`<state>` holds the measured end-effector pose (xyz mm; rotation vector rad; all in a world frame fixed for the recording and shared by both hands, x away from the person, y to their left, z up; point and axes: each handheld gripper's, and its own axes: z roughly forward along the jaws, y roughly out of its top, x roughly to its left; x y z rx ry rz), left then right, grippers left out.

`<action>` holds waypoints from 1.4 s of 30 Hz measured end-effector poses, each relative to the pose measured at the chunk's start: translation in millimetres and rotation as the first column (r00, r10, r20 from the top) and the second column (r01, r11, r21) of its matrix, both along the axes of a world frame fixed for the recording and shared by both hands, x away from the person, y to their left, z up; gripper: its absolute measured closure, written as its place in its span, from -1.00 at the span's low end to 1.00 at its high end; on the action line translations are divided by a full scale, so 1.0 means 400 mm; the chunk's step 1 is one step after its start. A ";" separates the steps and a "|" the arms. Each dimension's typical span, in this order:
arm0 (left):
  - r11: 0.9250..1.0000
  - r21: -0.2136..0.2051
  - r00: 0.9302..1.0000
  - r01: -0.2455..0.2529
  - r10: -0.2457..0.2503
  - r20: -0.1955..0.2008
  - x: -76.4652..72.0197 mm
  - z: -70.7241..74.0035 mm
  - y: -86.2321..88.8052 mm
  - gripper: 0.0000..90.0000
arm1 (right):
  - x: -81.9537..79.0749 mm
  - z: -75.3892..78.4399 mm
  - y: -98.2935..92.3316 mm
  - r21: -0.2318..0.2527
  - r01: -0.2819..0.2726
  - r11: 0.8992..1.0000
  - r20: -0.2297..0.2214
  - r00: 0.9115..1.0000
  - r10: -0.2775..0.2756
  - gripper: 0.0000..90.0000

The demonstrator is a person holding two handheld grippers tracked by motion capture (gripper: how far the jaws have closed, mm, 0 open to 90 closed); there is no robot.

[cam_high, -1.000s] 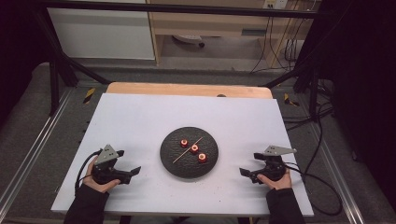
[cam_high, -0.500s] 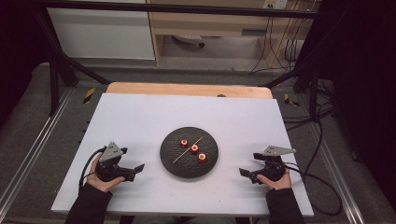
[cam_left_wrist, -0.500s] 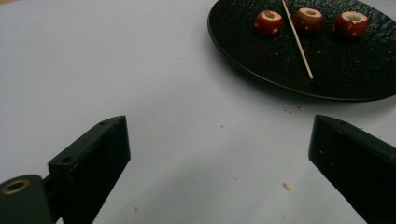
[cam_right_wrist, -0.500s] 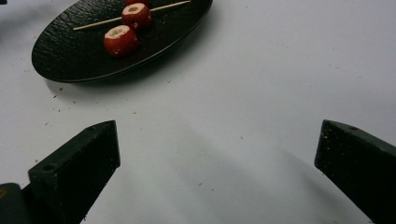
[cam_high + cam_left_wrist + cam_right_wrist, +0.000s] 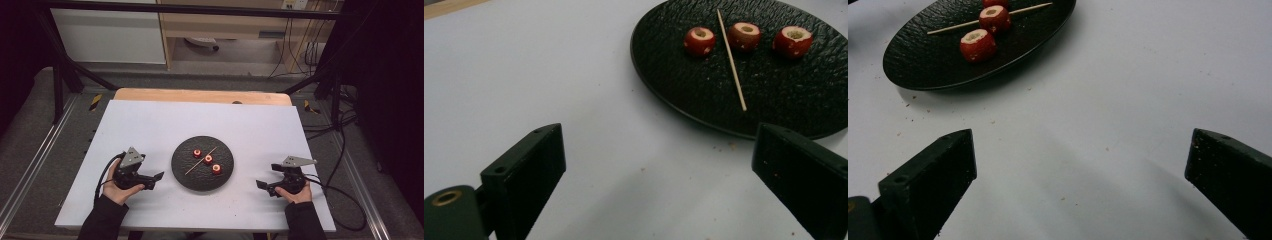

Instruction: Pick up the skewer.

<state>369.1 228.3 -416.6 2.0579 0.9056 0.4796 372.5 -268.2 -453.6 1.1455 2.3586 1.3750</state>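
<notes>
A round black plate (image 5: 186, 173) lies at the middle of the white table. On it rest three red cored fruit pieces (image 5: 197, 153) (image 5: 208, 159) (image 5: 216, 168) and a thin wooden skewer (image 5: 200, 161). In the left gripper view the plate (image 5: 684, 95) holds the skewer (image 5: 732, 60) between the fruit pieces (image 5: 699, 40). My left gripper (image 5: 156, 177) stands open just left of the plate, nothing between its jaws. My right gripper (image 5: 261, 185) stands open right of the plate, also holding nothing. The right gripper view shows the plate (image 5: 928, 60) and fruit (image 5: 977, 44) at upper left.
The white table top (image 5: 150, 125) has a wooden strip (image 5: 200, 96) along its far edge. Cables (image 5: 345, 150) trail off the right side. Metal rails (image 5: 30, 165) and dark frame legs stand on both sides of the table.
My left gripper has moved right, closer to the plate's left rim. The right gripper has stayed where it was.
</notes>
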 end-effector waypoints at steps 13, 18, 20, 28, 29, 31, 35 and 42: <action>0.999 0.003 0.999 0.039 -0.039 -0.029 0.029 0.019 -0.113 -0.78 | 0.000 0.000 0.002 -0.003 -0.003 1.000 0.000 1.000 0.003 -0.99; 0.998 0.025 0.998 0.049 -0.048 -0.033 0.040 0.019 -0.159 -0.65 | 0.000 0.000 0.002 -0.007 -0.002 1.000 0.002 1.000 0.002 -0.98; 0.998 0.030 0.998 0.054 -0.053 -0.044 0.046 0.016 -0.175 -0.60 | 0.000 -0.001 0.003 -0.006 -0.001 1.000 0.002 1.000 0.001 -0.98; 0.998 0.053 0.997 0.041 -0.038 -0.065 0.072 -0.015 -0.229 -0.31 | 0.002 -0.003 0.003 -0.018 -0.006 1.000 0.005 1.000 0.006 -0.98; 0.998 0.050 0.997 0.044 -0.040 -0.064 0.074 -0.018 -0.234 -0.26 | 0.002 -0.003 0.004 -0.018 -0.006 1.000 0.007 1.000 0.006 -0.98; 0.998 0.045 0.997 0.047 -0.044 -0.064 0.078 -0.024 -0.245 -0.21 | 0.002 -0.003 0.004 -0.018 -0.006 1.000 0.006 1.000 0.006 -0.98; 0.997 0.048 0.996 0.052 -0.049 -0.075 0.086 -0.033 -0.264 -0.05 | 0.002 -0.003 0.004 -0.020 -0.006 1.000 0.004 1.000 0.007 -0.98; 0.996 0.063 0.993 0.068 -0.061 -0.099 0.097 -0.053 -0.282 0.34 | 0.002 -0.003 0.004 -0.017 -0.005 1.000 0.005 1.000 0.005 -0.98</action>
